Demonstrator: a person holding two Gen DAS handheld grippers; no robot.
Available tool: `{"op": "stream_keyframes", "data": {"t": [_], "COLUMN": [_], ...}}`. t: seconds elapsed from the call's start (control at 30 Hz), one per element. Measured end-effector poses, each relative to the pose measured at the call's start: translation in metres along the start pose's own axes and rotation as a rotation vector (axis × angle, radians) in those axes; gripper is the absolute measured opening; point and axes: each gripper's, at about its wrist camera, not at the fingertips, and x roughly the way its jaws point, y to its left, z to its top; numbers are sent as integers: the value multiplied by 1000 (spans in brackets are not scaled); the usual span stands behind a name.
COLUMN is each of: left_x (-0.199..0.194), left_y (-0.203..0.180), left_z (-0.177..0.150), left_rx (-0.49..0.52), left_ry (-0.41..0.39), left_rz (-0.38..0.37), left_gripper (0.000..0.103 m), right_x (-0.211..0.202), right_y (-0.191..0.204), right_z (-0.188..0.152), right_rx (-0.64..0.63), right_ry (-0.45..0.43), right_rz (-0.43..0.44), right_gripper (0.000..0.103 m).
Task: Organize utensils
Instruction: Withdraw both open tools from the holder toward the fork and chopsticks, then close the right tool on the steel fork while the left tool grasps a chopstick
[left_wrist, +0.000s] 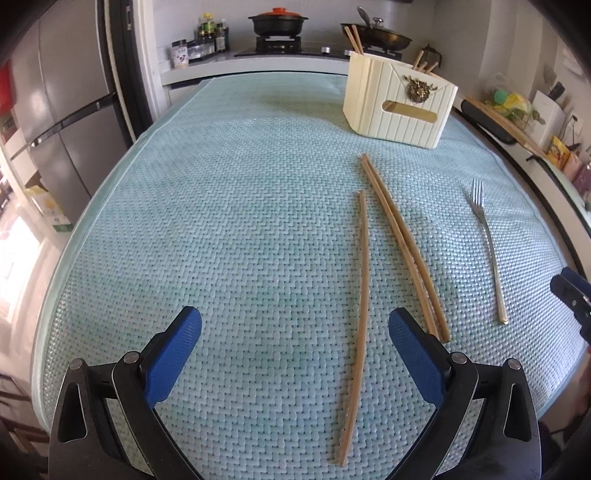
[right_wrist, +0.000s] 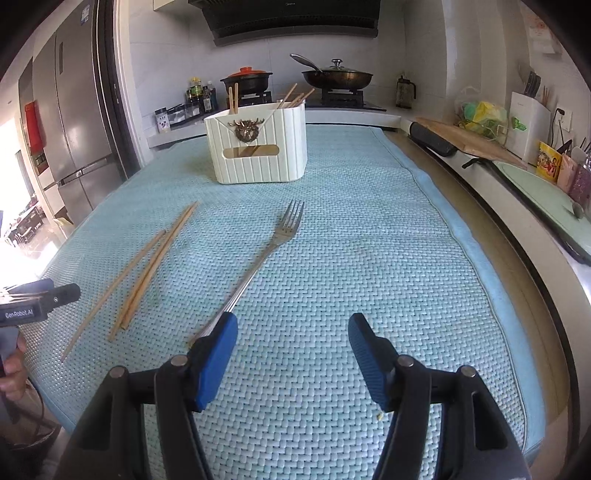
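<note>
Pale woven mat (left_wrist: 221, 221) is covering the counter; my left fingers (left_wrist: 295, 334) are gaping wide, empty, straddling a single thin wooden chopstick (left_wrist: 360, 280) beside a touching pair (left_wrist: 402, 247). From the right, my right fingers (right_wrist: 293, 339) are spreading empty near the slim steel fork (right_wrist: 258, 258), its handle meeting one pad. Next, I judge, pinching one for the ribbed cream holder (right_wrist: 258, 151).

Bright daylight enters from the left, overexposed there; fisheye bends the edges, dark corners, focus sharp.
</note>
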Motion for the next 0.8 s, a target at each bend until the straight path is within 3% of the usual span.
{"op": "stream_keyframes", "data": {"t": [0.37, 0.6, 0.8], "left_x": [50, 77, 83], "left_y": [-22, -22, -11], "left_z": [40, 59, 65], "left_rx": [154, 139, 75], "left_ry": [66, 90, 106], "left_rz": [30, 20, -4], "left_gripper": [101, 101, 101], "right_x": [10, 20, 63], "right_y": [8, -4, -3], "right_z": [4, 12, 37], "right_rx": [9, 35, 81], "right_ry": [38, 59, 134], "right_rz": [35, 32, 96], "right_gripper": [64, 64, 64]}}
